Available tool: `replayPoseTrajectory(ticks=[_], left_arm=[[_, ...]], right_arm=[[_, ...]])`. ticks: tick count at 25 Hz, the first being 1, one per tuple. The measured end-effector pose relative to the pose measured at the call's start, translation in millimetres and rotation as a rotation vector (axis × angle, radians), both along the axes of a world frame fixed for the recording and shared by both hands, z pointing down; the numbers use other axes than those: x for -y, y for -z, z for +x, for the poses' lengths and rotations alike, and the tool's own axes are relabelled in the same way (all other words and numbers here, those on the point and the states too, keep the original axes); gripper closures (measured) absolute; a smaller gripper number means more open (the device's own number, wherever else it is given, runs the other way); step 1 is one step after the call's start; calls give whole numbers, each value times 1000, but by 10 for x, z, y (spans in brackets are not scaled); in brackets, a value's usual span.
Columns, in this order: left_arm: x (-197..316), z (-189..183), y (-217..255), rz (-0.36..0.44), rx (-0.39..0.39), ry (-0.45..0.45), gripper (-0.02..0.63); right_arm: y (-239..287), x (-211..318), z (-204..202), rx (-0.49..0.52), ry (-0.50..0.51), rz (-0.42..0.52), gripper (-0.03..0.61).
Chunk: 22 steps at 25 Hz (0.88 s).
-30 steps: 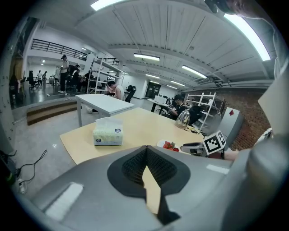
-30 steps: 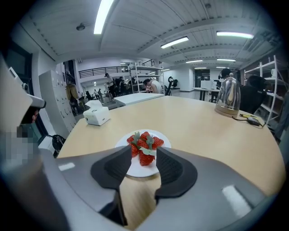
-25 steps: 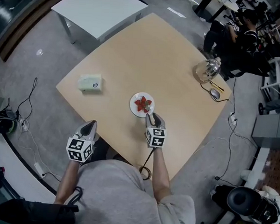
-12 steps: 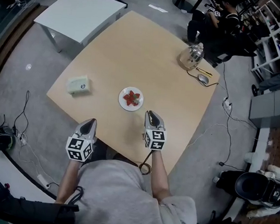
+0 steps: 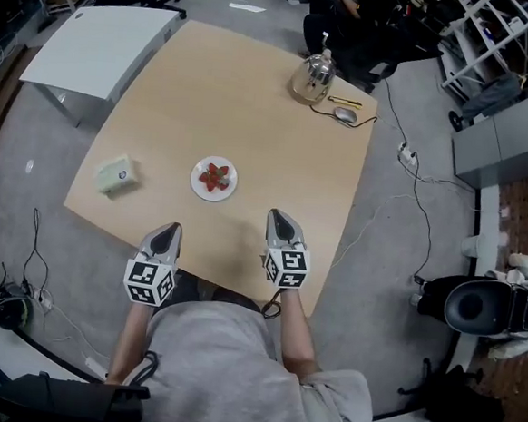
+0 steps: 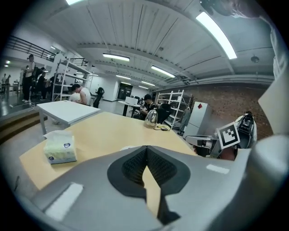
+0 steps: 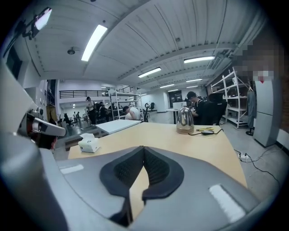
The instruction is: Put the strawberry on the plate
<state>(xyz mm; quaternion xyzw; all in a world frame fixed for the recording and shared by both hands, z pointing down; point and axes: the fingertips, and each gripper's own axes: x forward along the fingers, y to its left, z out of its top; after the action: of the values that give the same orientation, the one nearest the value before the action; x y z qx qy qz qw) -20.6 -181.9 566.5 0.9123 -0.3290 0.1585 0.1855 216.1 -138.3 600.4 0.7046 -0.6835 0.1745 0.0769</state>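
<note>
Right hand-held gripper withdrew from round white plate.

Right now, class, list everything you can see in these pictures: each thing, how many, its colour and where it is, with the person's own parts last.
table: one, light wood, middle of the head view
plate: one, white, on the table towards the person
strawberry: one as far as shows, red, on the plate
tissue pack: one, pale green, table's left edge
kettle: one, silver, table's far edge
mouse: one, grey, beside the kettle
second table: one, white, far left
left gripper: one, grey, shut, empty, at the near edge
right gripper: one, grey, shut, empty, at the near edge
</note>
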Motion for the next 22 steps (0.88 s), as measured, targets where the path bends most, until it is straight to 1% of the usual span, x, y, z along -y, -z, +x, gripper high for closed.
replayPoseTrajectory(ticks=[6, 10, 17, 22], left_arm=[[-113, 398, 153, 34, -22, -112, 594], [-198, 620, 176, 40, -31, -173, 594], [-344, 963, 187, 46, -34, -262, 594], [-419, 1130, 242, 62, -37, -312, 594]], right_arm=[[123, -355, 195, 6, -80, 24, 571], [167, -611, 314, 24, -139, 42, 571], [307, -1012, 461, 36, -218, 80, 572], [442, -1235, 543, 12, -257, 100, 571]])
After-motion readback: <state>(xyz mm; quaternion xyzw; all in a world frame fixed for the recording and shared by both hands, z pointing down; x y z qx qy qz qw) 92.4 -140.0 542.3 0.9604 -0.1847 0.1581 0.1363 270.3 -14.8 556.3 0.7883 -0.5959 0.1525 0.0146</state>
